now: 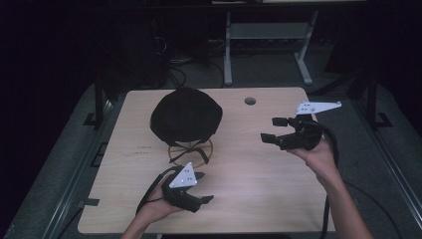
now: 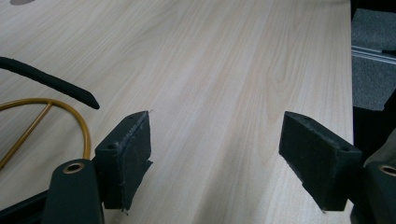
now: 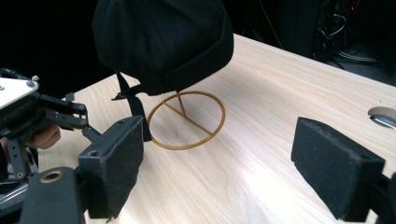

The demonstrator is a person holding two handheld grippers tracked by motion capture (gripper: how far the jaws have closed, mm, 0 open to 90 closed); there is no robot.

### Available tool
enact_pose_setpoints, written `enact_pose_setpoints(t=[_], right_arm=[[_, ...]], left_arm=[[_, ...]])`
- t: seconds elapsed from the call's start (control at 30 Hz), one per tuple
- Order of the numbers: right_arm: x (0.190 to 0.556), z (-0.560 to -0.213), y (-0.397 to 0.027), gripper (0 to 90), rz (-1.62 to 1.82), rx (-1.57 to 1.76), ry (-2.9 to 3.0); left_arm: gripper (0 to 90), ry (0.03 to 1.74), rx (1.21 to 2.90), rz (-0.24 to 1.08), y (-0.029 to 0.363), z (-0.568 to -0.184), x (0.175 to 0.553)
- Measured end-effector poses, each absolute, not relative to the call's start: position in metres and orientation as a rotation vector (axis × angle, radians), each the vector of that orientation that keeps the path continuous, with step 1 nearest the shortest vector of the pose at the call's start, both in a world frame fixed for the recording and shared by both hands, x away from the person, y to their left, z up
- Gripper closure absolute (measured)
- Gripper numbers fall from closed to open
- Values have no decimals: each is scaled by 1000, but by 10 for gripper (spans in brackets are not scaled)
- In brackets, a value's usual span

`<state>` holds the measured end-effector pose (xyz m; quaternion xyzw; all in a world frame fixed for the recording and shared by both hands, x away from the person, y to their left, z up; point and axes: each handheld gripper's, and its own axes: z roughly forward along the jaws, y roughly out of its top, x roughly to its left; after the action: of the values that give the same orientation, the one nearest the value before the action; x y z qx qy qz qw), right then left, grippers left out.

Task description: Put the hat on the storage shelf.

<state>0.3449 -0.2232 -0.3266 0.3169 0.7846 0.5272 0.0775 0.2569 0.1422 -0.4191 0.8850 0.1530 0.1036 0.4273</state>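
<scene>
A black cap (image 1: 186,115) (image 3: 161,39) rests on a thin gold wire stand whose ring base (image 1: 190,151) (image 3: 187,120) (image 2: 42,126) lies on the wooden table (image 1: 249,169). A black strap (image 3: 133,105) (image 2: 46,84) hangs from the cap. My left gripper (image 1: 203,187) (image 2: 215,158) is open near the table's front, just below the stand, with nothing between its jaws. My right gripper (image 1: 272,129) (image 3: 219,163) is open to the right of the cap, raised above the table, its jaws pointing left toward the stand.
A round cable hole (image 1: 250,101) (image 3: 384,116) sits in the table's far part. Behind the table stand a metal frame (image 1: 268,45) and cables (image 1: 174,64) on a dark floor. Grey matting (image 2: 373,56) lies beyond the table's edge.
</scene>
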Motion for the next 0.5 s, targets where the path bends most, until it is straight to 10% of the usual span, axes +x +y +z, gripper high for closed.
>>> enact_pose_setpoints(t=[0.5], right_arm=[[335,-347,-239,160,1563,1000,2363]], left_arm=[[247,389,2216,259,143,-420,257]])
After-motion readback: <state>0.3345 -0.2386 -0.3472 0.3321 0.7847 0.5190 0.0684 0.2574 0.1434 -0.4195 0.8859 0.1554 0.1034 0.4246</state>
